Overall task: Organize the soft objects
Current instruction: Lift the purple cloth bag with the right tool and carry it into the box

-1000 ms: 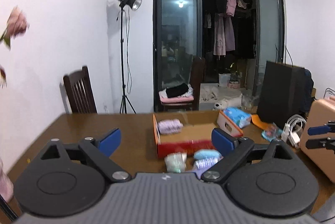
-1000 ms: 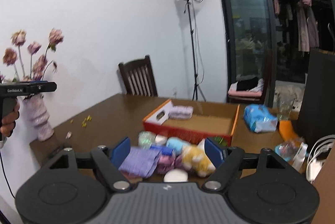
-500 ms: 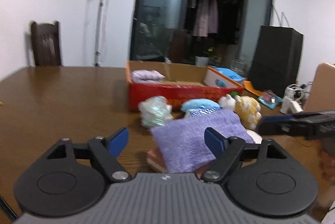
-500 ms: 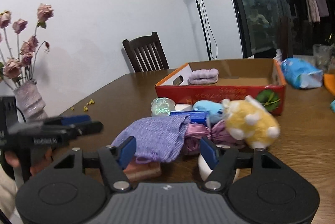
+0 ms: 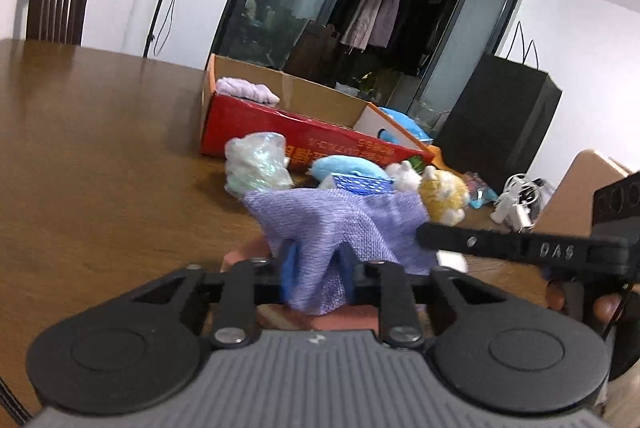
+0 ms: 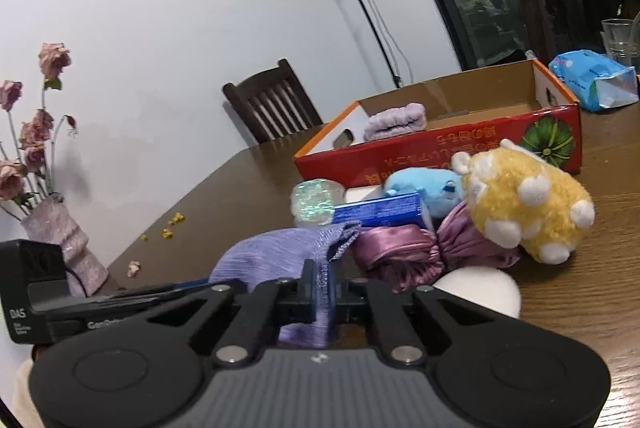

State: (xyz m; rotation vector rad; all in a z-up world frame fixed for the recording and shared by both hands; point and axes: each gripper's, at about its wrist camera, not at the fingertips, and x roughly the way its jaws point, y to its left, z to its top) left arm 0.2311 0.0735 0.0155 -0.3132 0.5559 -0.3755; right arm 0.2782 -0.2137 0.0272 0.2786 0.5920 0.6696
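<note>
1. We see a lavender woven cloth (image 5: 344, 224) lying at the near edge of a pile of soft things on a brown wooden table (image 5: 100, 155). It drapes over a pink block that is only partly visible.
2. Our left gripper (image 5: 318, 274) has its blue pads drawn in narrow, pinching a fold of the cloth between them.
3. Our right gripper (image 6: 320, 294) is likewise closed tight on another part of the same cloth (image 6: 280, 256), with fabric bunched between its pads.
4. In the left wrist view, the right gripper's black finger reaches in from the right and lies against the cloth.
5. Just behind the cloth we find a shiny mauve satin scrunchie (image 6: 404, 248), a blue packet (image 6: 380, 209), a light blue plush (image 6: 428, 187) and a yellow plush with white spots (image 6: 528, 207). These sit close together.
6. A crinkly iridescent bundle (image 6: 316, 201) sits to the left of the blue packet.
7. A white rounded object (image 6: 476, 290) lies on the table near the scrunchie.
8. Beyond the pile stands an open red cardboard box (image 6: 460, 155). A pale purple headband (image 6: 394, 125) rests inside at its left end.
9. A vase of dried pink roses (image 6: 60, 240) stands at the far left of the table, near a white wall.
10. A dark wooden chair (image 6: 276, 103) stands behind the table.
</note>
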